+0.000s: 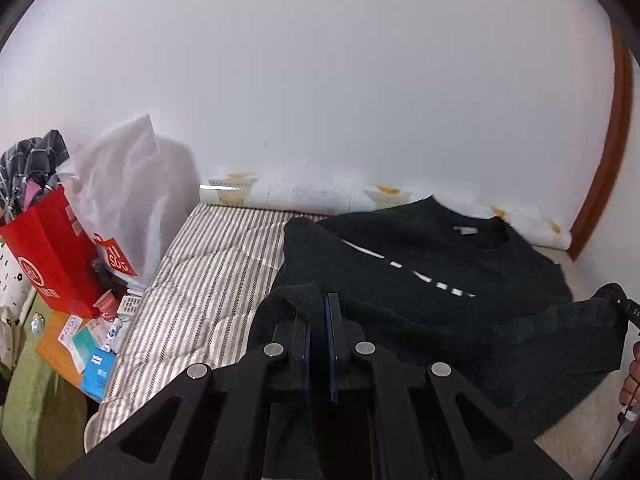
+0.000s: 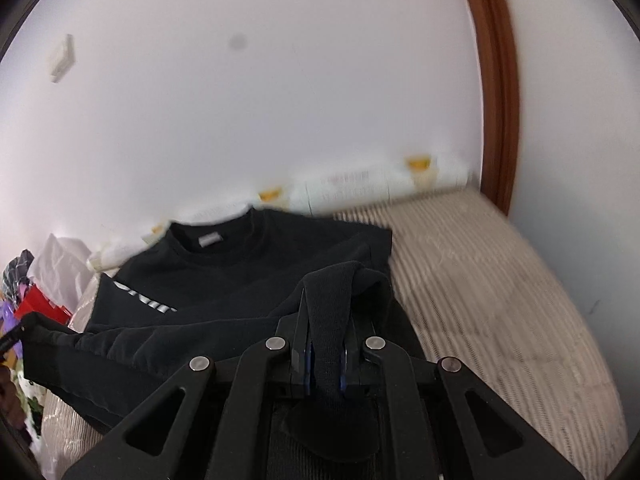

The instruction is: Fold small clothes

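Observation:
A black sweatshirt [image 1: 420, 264] with white chest lettering lies on the striped bed cover [image 1: 208, 272], collar toward the wall. My left gripper [image 1: 320, 300] is shut on the bottom hem at its left corner and holds it lifted. My right gripper [image 2: 326, 308] is shut on the hem's right corner, a band of black cloth [image 2: 332, 320] pinched between the pads. The hem hangs stretched between both grippers above the sweatshirt's body [image 2: 240, 276]. The right gripper also shows at the right edge of the left wrist view [image 1: 624, 304].
A red paper bag [image 1: 52, 256] and a white plastic bag [image 1: 120, 196] stand at the bed's left. Small packets lie on an orange board [image 1: 60, 344]. A white wall [image 1: 320, 80] backs the bed; a brown door frame [image 2: 496, 80] stands at the right.

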A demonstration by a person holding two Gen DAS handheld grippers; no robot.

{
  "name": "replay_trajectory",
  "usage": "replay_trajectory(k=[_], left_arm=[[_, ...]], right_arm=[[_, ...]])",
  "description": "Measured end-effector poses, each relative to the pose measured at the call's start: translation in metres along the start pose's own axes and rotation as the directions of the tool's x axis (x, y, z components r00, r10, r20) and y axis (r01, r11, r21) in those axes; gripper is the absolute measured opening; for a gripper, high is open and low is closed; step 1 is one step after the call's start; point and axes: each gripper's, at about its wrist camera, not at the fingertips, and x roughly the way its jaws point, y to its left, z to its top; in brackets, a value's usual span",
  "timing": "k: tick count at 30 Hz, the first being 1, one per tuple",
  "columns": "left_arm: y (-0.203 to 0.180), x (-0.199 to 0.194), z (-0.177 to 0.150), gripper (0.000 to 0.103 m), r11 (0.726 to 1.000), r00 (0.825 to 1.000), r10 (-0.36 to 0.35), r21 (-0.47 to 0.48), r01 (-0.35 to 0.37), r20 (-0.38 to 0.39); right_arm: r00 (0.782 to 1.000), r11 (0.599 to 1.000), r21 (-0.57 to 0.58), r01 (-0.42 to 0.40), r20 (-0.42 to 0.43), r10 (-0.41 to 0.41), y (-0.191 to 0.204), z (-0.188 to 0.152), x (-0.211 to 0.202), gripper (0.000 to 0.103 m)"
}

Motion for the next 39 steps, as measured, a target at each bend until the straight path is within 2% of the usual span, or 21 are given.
replay_trajectory(k=[7, 12, 13, 15, 17, 18, 19, 21, 23, 25, 27, 30, 34, 37, 39], left_arm=[[-0.002, 0.036, -0.008, 0.007, 0.999, 0.998, 0.027, 0.029, -0.026, -0.056], [-0.003, 0.041, -0.011, 0.009, 0.999, 0.997, 0.031, 0.037, -0.029, -0.066], [-0.003, 0.041, -0.011, 0.012, 0.999, 0.997, 0.023, 0.034, -0.021, -0.071], [-0.004, 0.038, -0.011, 0.017, 0.999, 0.996, -0.011, 0.041, 0.015, -0.09], [-0.004, 0.031, -0.013, 0.025, 0.997, 0.995, -0.03, 0.063, 0.036, -0.094], [-0.005, 0.026, -0.015, 0.032, 0.996, 0.995, -0.042, 0.075, 0.049, -0.093], [-0.004, 0.02, -0.018, 0.039, 0.994, 0.994, -0.056, 0.085, 0.064, -0.091], [-0.001, 0.008, -0.024, 0.046, 0.991, 0.992, -0.083, 0.097, 0.092, -0.095], [0.006, -0.003, -0.03, 0.048, 0.987, 0.987, -0.123, 0.087, 0.132, -0.102], [0.019, -0.012, -0.039, 0.052, 0.989, 0.984, -0.133, 0.049, 0.14, -0.116], [0.032, -0.019, -0.049, 0.054, 0.99, 0.983, -0.135, 0.014, 0.138, -0.126], [0.053, -0.025, -0.068, 0.06, 0.993, 0.984, -0.119, -0.018, 0.118, -0.136], [0.077, -0.013, -0.087, 0.06, 0.98, 0.963, -0.18, -0.127, 0.156, -0.2], [0.081, -0.004, -0.09, 0.06, 0.978, 0.961, -0.184, -0.132, 0.159, -0.207], [0.08, 0.003, -0.09, 0.06, 0.979, 0.96, -0.183, -0.128, 0.158, -0.214]], right_arm=[[0.997, 0.999, -0.002, 0.036, -0.075, -0.036, -0.008, -0.007, 0.049, 0.01], [0.99, 0.999, -0.001, 0.041, -0.132, -0.041, -0.011, -0.008, 0.068, 0.014], [0.988, 0.999, 0.003, 0.038, -0.149, -0.037, -0.013, -0.007, 0.069, 0.016], [0.984, 1.0, -0.006, 0.019, -0.176, -0.02, -0.014, -0.007, 0.064, 0.021], [0.981, 0.999, -0.049, -0.007, -0.193, -0.003, -0.012, -0.008, 0.05, 0.032], [0.981, 0.997, -0.076, -0.018, -0.195, 0.003, -0.01, -0.009, 0.041, 0.038], [0.983, 0.994, -0.105, -0.025, -0.181, 0.005, -0.009, -0.012, 0.03, 0.04], [0.99, 0.987, -0.163, -0.004, -0.141, -0.02, -0.008, -0.019, 0.006, 0.041], [0.993, 0.979, -0.201, 0.03, -0.106, -0.052, -0.015, -0.025, -0.013, 0.041], [0.991, 0.971, -0.21, 0.111, -0.047, -0.124, -0.027, -0.031, -0.028, 0.043], [0.986, 0.974, -0.181, 0.138, -0.068, -0.153, -0.042, -0.039, -0.032, 0.043], [0.983, 0.987, -0.114, 0.112, -0.135, -0.127, -0.061, -0.051, -0.029, 0.044], [0.983, 0.994, -0.047, 0.103, -0.146, -0.109, -0.073, -0.063, -0.025, 0.044], [0.985, 0.997, -0.006, 0.076, -0.153, -0.076, -0.073, -0.065, -0.021, 0.044], [0.983, 0.996, 0.006, 0.087, -0.164, -0.085, -0.074, -0.065, -0.014, 0.044]])
